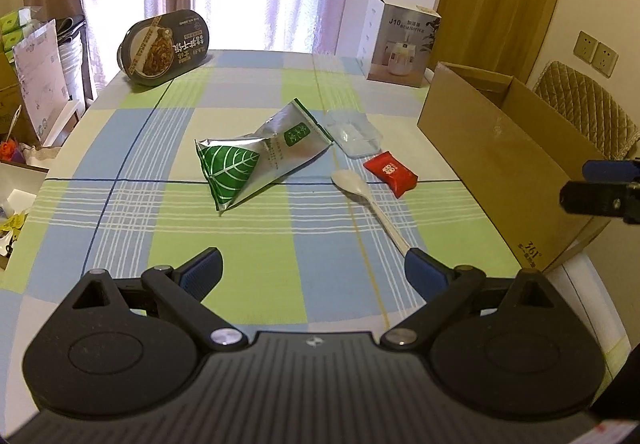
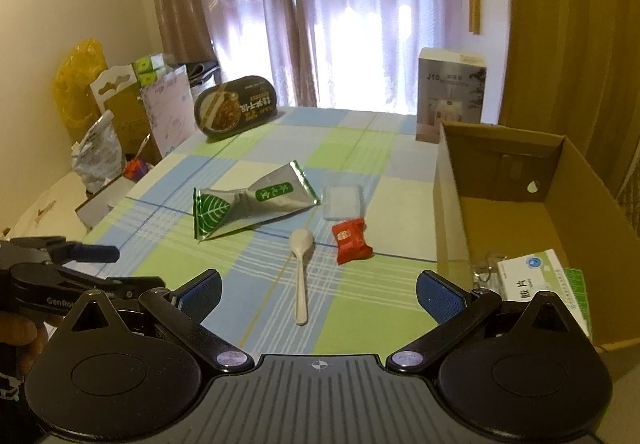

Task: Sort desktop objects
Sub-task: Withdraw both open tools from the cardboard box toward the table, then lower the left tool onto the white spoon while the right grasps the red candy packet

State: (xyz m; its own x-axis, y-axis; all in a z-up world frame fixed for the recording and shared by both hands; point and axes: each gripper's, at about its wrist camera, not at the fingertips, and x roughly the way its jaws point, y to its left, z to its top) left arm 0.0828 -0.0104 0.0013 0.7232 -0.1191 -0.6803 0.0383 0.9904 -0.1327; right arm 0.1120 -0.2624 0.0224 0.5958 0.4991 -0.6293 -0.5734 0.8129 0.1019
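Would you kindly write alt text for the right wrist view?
The open right tool hovers over a checked tablecloth, above a white spoon, red packet and silver-green pouch. A cardboard box holding a medicine carton sits right.

The near part of the checked green-and-blue cloth-covered counter (image 2: 224,328) lies bare and open. Mid-counter, a crumpled silver-and-green foil pouch (image 2: 256,204), a clear plastic tray (image 2: 343,202), a red wrapped sweet (image 2: 350,240) and a white plastic spoon (image 2: 302,272) cluster close together. A tall open brown cardboard box (image 2: 452,204) walls the right edge.
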